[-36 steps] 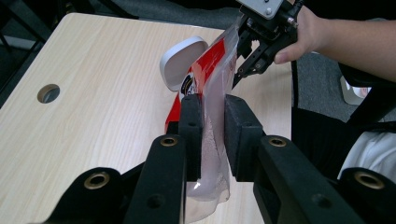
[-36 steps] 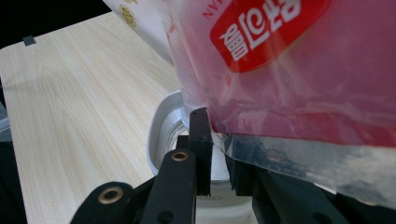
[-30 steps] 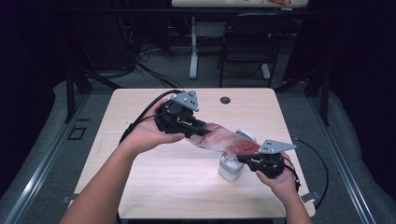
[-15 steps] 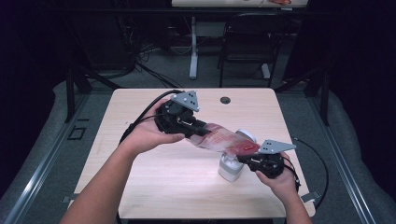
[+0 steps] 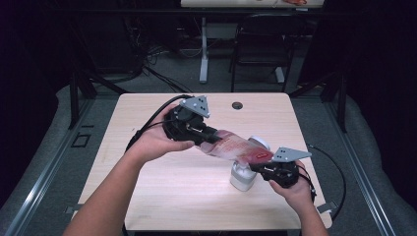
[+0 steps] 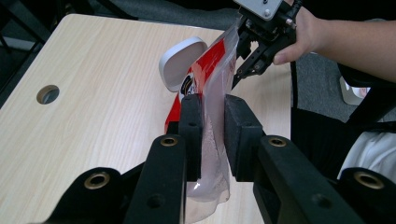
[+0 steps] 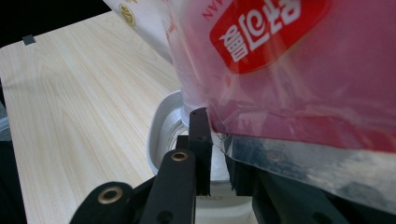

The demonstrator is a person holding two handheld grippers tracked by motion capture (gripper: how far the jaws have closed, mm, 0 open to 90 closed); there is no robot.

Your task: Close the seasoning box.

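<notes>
A clear and red plastic bag (image 5: 237,148) stretches slanting between both grippers above the table. My left gripper (image 5: 209,137) is shut on its upper end; in the left gripper view the pads (image 6: 190,123) pinch the clear film of the bag (image 6: 211,79). My right gripper (image 5: 257,165) is shut on the lower red end, whose edge sits between its jaws (image 7: 217,140). Under that end stands a white container (image 5: 241,179) with its round lid (image 5: 260,143) flipped open. The bag (image 7: 280,70) hides most of the container (image 7: 161,135).
The light wooden table (image 5: 162,196) has a round cable hole (image 5: 237,105) near its far edge. A black cable (image 5: 337,172) loops off the right side. A chair (image 5: 260,44) and a table leg stand behind on the floor.
</notes>
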